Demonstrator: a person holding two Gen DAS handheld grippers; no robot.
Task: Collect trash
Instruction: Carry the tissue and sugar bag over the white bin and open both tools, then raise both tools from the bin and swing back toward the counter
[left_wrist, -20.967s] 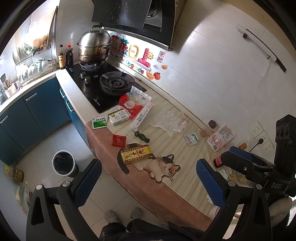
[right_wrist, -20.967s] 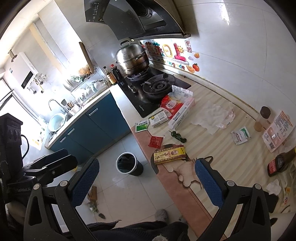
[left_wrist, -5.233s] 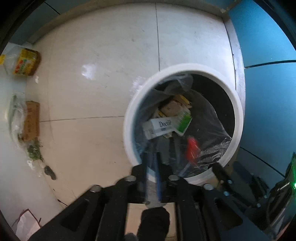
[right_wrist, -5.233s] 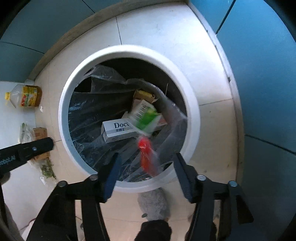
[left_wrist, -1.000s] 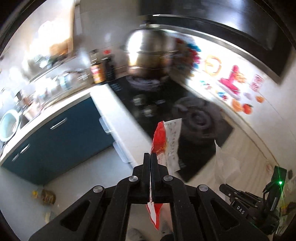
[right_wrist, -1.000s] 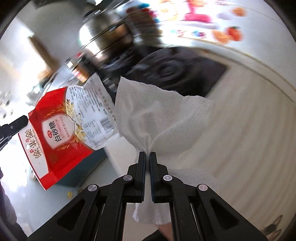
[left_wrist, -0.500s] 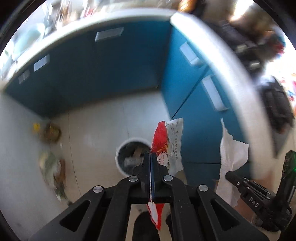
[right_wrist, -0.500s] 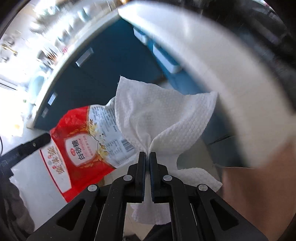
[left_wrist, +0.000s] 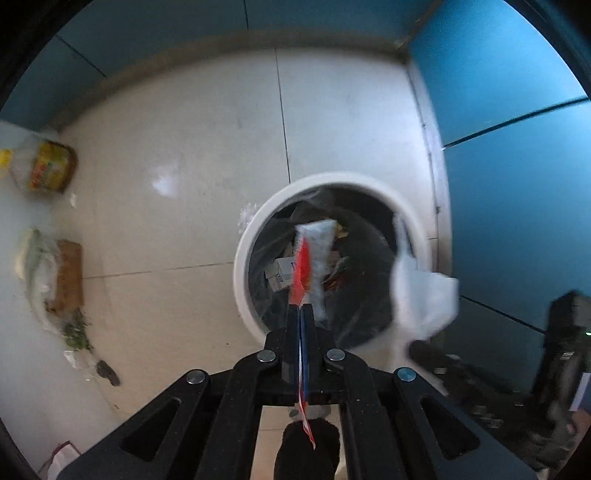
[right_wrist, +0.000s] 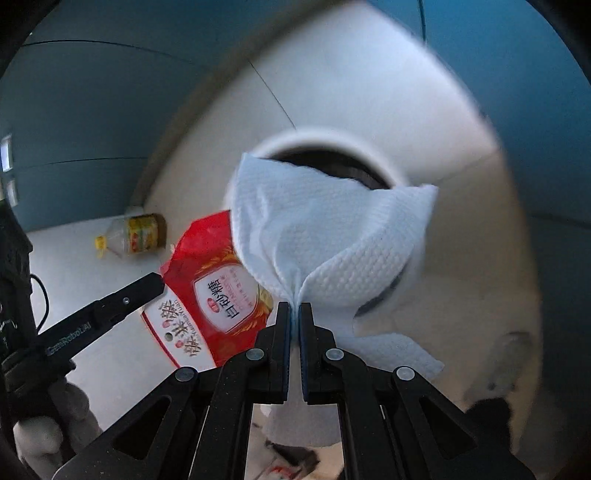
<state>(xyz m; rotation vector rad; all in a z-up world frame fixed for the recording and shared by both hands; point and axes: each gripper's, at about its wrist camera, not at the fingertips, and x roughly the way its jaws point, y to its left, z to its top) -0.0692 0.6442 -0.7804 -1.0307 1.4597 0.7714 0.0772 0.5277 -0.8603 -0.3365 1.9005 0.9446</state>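
Pinching a red sugar bag (left_wrist: 302, 266) between its closed jaws, the left hand-held gripper (left_wrist: 301, 312) hangs over the white trash bin (left_wrist: 248, 236) on the tiled floor (left_wrist: 207, 155). From the left wrist view the bag is seen edge-on, and its upper part lies above the open mouth of the bin. Inside the bin there is a clear liner (left_wrist: 269, 236) with a white box (left_wrist: 282, 269) and other scraps on the bottom.

The right hand-held gripper (right_wrist: 294, 310) is pressed together on a white paper towel (right_wrist: 325, 236), which spreads upward like a fan and covers part of the bin rim (right_wrist: 373, 146) in the right wrist view. The towel is just beside the red bag (right_wrist: 218, 291), at its right.

Blue cabinet doors (left_wrist: 517, 177) stand close to the bin. Farther away on the floor lies an oil bottle (left_wrist: 44, 166), and some vegetable scraps (left_wrist: 74, 328) lie near the wall.
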